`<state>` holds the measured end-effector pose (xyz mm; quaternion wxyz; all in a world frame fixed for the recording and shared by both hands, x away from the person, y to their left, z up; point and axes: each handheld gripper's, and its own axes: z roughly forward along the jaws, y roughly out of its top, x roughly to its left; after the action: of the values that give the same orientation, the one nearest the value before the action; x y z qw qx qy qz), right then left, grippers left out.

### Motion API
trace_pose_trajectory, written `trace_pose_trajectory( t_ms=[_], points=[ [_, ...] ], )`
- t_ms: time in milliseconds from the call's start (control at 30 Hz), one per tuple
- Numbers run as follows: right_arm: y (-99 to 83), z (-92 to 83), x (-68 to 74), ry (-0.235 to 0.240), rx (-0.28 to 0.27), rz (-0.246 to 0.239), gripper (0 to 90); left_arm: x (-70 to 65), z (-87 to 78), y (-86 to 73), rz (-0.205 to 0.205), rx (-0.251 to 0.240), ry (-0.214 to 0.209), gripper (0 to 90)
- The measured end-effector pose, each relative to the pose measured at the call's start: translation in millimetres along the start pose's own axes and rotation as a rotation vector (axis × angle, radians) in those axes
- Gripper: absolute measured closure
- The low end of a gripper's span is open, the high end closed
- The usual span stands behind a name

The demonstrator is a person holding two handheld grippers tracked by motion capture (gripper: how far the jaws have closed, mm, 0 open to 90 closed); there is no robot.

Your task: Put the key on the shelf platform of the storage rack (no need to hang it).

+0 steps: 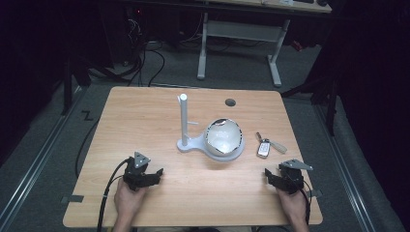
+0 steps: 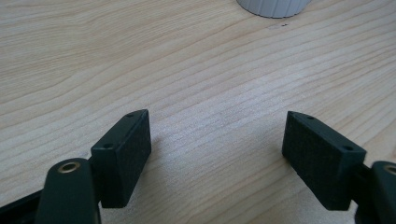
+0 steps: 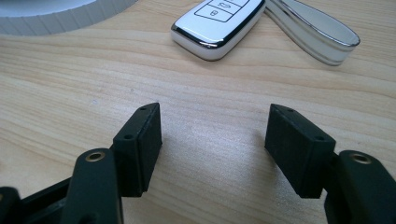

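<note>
Car key fob (image 1: 263, 148) is lying on the bench (image 1: 145, 121) just right of the white stand's bowl (image 1: 224, 139), a little ahead of the right tool (image 1: 276, 178).

Both tools are resting near the bench's front edge, each with jaws spread and pinching nothing; the left tool (image 1: 151, 175) is sitting well left of the bowl. Judging ahead, the fob is looking flat and glossy, so jaws closing on its rounded chrome edge could be skidding it toward the bowl, or catching its strap (image 3: 317, 32) instead. The right gripper view is showing the fob's (image 3: 219, 21) buttons and the strap's striped edge, which the high view is blurring; the high view is giving the stand's upright post (image 1: 184, 118).
</note>
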<state>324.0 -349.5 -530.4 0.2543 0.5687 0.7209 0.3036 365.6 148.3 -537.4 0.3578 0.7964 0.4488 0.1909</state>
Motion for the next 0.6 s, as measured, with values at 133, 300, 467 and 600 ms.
trace_pose_trajectory(
  t_ms=[133,300,467,600],
  points=[
    [-1.5,-1.6,-0.1,0.014,0.000,-0.014,36.5,-0.1,0.0,0.0,0.000,0.000,0.001,24.2],
    [-1.8,-3.0,1.1,0.014,0.006,-0.012,37.2,-0.1,0.0,0.0,0.000,0.000,0.001,24.1],
    [-2.9,-5.2,4.1,0.036,0.004,-0.005,38.1,-0.1,0.0,0.0,0.000,0.000,0.001,24.0],
    [-4.1,-9.7,7.4,0.067,-0.001,0.019,38.7,-0.1,0.0,0.0,0.000,0.000,0.001,24.1]
  ],
)
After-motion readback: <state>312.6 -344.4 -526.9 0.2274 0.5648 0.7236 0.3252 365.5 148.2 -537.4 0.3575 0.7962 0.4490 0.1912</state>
